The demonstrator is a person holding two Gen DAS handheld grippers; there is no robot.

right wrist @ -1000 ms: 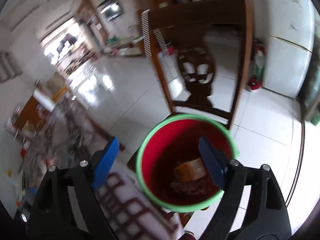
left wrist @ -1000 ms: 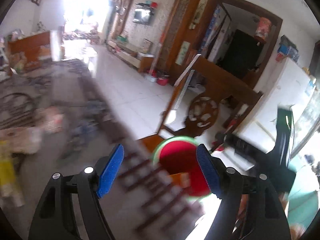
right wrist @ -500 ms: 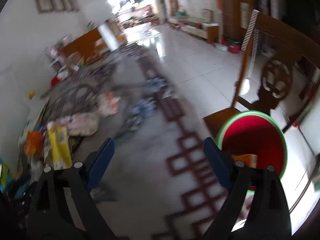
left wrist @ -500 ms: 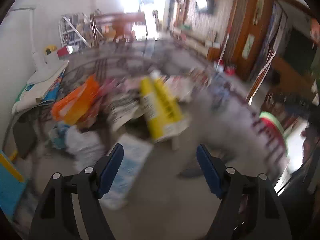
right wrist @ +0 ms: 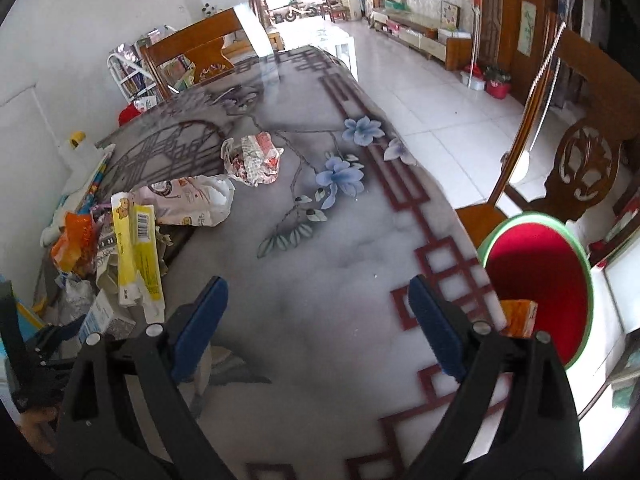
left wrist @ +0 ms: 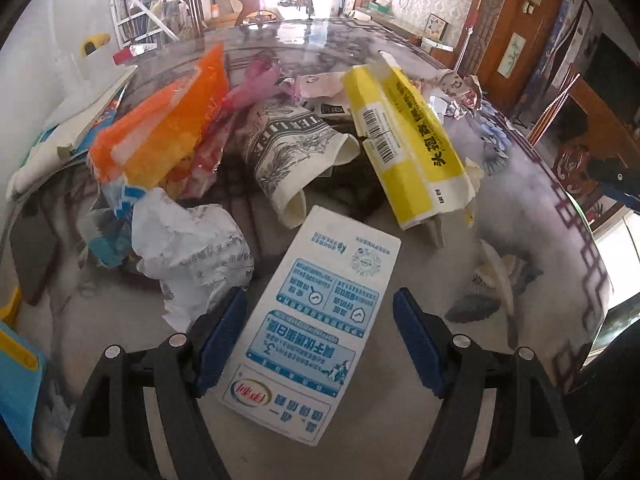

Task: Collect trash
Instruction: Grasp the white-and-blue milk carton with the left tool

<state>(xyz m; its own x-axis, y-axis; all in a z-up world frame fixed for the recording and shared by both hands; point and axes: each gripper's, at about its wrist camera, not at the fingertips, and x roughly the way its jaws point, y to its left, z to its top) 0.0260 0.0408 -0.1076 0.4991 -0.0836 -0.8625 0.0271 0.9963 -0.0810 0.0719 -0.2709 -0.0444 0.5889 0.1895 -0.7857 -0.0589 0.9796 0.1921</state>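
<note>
A pile of trash lies on the patterned table (right wrist: 320, 272). In the left wrist view my open left gripper (left wrist: 320, 316) hovers over a flat white and blue milk carton (left wrist: 316, 320), which lies between the fingers. Behind it are crumpled white paper (left wrist: 192, 248), an orange wrapper (left wrist: 168, 120), a printed paper bag (left wrist: 288, 152) and a yellow package (left wrist: 404, 136). My right gripper (right wrist: 316, 312) is open and empty above bare table. A red bucket with a green rim (right wrist: 540, 280) stands off the table's right edge and holds an orange carton (right wrist: 520, 318).
A crumpled red and white wrapper (right wrist: 252, 158) and a white printed bag (right wrist: 188, 200) lie further back on the table. A carved wooden chair (right wrist: 572, 152) stands behind the bucket. Books (left wrist: 76, 120) lie at the table's left edge by the wall.
Both grippers have swung away from the red bucket toward the trash pile. The left one now hangs over the milk carton. Both stay open and empty.
</note>
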